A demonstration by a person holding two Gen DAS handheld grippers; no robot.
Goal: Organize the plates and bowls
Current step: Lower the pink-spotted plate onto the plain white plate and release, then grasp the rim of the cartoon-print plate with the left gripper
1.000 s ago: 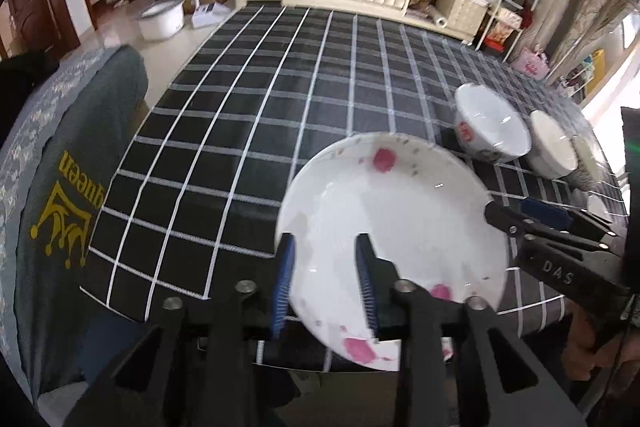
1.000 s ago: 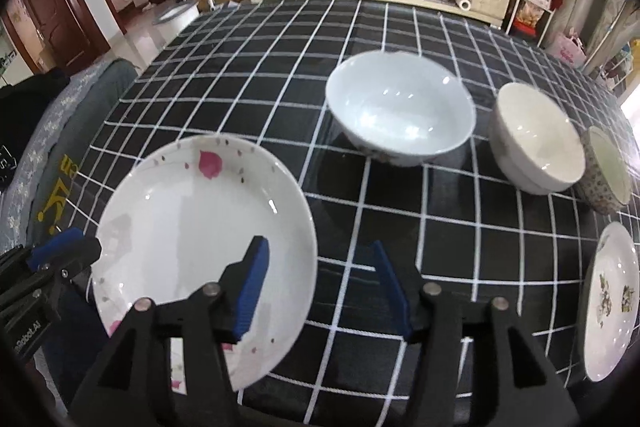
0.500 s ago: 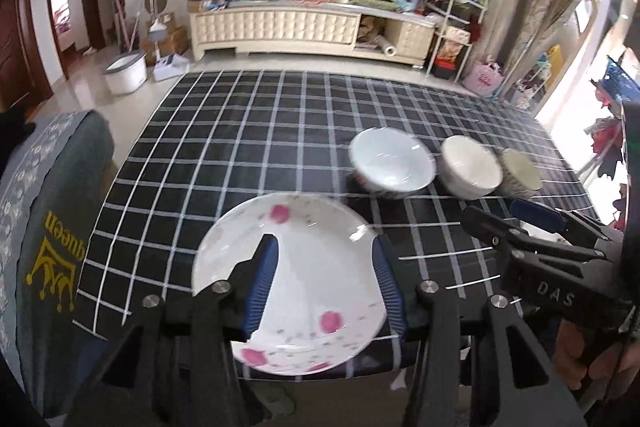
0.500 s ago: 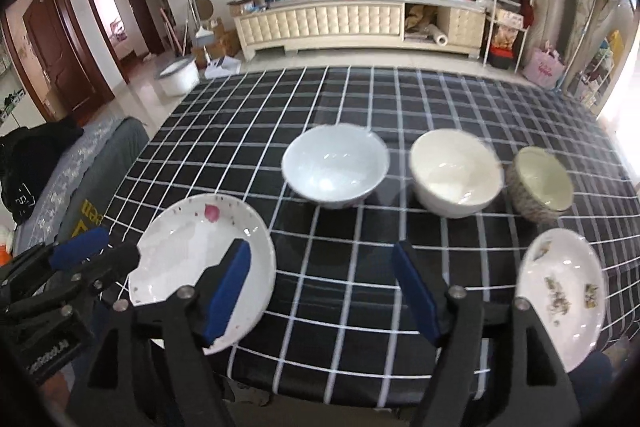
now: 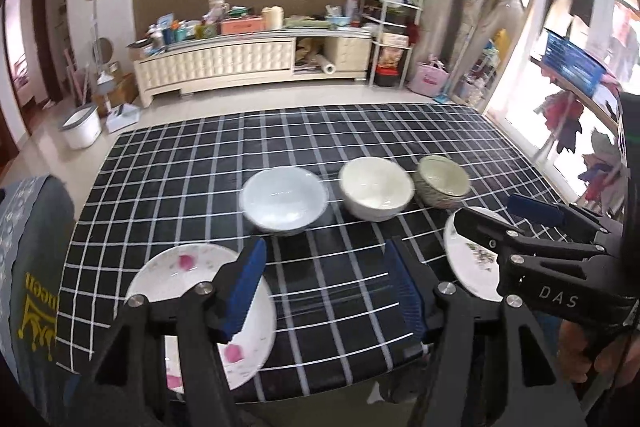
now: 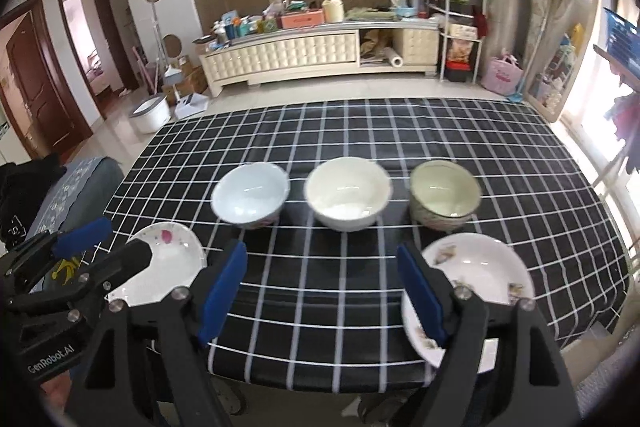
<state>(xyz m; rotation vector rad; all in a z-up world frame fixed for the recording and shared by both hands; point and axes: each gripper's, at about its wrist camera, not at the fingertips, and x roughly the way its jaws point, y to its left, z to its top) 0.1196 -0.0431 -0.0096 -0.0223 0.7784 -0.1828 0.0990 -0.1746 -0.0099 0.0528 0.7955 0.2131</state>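
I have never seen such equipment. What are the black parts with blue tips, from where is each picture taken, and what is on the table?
There is no robot. A person holds one two-finger claw in each hand, and a fisheye camera on each looks forward along its blue-padded fingers.

The left claw fills the bottom of the left view; the right claw fills the bottom of the right view. Each also shows at the edge of the other's picture. Both are open and hold nothing.

On the black checked tablecloth stand three bowls in a row: a white bowl, a cream bowl, a greenish patterned bowl. Nearer lie a pink-spotted plate and a flower-patterned plate.
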